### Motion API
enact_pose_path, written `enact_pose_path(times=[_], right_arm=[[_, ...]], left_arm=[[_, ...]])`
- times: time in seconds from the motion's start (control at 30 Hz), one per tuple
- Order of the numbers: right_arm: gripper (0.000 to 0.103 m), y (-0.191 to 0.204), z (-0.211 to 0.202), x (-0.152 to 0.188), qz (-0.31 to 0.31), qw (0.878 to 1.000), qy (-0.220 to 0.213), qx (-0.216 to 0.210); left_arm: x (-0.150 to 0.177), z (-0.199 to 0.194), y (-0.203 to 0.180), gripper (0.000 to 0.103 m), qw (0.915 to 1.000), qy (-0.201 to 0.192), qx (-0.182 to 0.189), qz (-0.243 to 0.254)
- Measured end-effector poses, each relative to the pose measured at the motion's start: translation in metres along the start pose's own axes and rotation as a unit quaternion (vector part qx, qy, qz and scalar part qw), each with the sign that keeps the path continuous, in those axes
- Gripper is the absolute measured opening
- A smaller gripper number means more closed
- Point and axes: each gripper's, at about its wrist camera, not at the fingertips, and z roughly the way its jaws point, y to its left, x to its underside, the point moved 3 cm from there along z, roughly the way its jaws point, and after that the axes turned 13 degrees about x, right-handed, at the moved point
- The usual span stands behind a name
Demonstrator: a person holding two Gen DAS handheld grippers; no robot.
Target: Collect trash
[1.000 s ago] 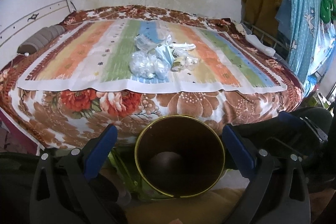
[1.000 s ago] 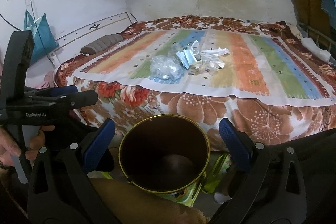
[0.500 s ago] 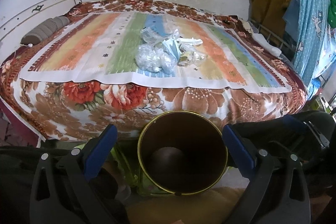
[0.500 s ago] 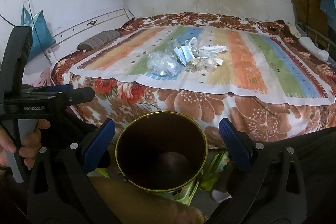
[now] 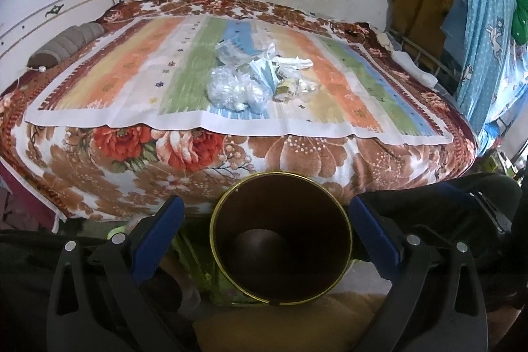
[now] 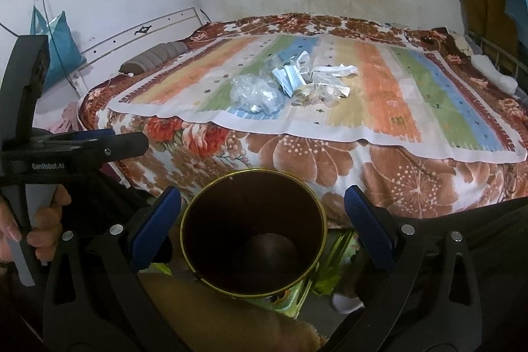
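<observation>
Both grippers, left gripper (image 5: 264,240) and right gripper (image 6: 262,226), hang with fingers spread wide and empty, each above the dark gold-rimmed bin (image 5: 280,241) at the bed's (image 5: 297,160) near edge. Well beyond them, the trash pile (image 5: 257,78) of crumpled plastic and wrappers lies mid-way across the striped mat (image 5: 132,71).

Black gripper (image 6: 262,210) frames; blue ribbed pads (image 6: 364,220); silver screws; white "GenRobot.AI" lettering

Bed (image 5: 297,160) is covered w/ floral blanket (image 5: 184,150); striped sheet (image 5: 132,78) is spread on top. Trash pile (image 5: 257,78) (plastic bags, wrappers) is heaped mid-sheet. Grey pillow (image 5: 62,43) is laid at far-left edge.
</observation>
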Motion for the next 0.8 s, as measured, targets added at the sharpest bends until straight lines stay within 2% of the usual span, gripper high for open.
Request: enact_pose_path(times=[0.17,0.4,0.5,0.8], right_arm=[[0.094,0.002,0.0,0.001,-0.003,1.0,0.002,-0.005],[0.094,0.002,0.005,-0.006,-0.008,1.0,0.012,-0.017],[0.094,0.002,0.009,-0.013,-0.008,1.0,0.009,-0.021],[0.094,-0.005,0.021,-0.041,-0.025,0.999,0.009,-0.025]], left_arm=[[-0.002,0.001,-0.001,0.097,1.0,0.001,0.003,-0.002],[-0.015,0.012,0.006,0.097,0.9996,0.027,0.002,-0.013],[-0.022,0.013,0.01,0.097,0.9994,0.027,0.003,-0.023],[-0.052,0.02,0.017,0.097,0.9993,0.03,-0.02,-0.009]])
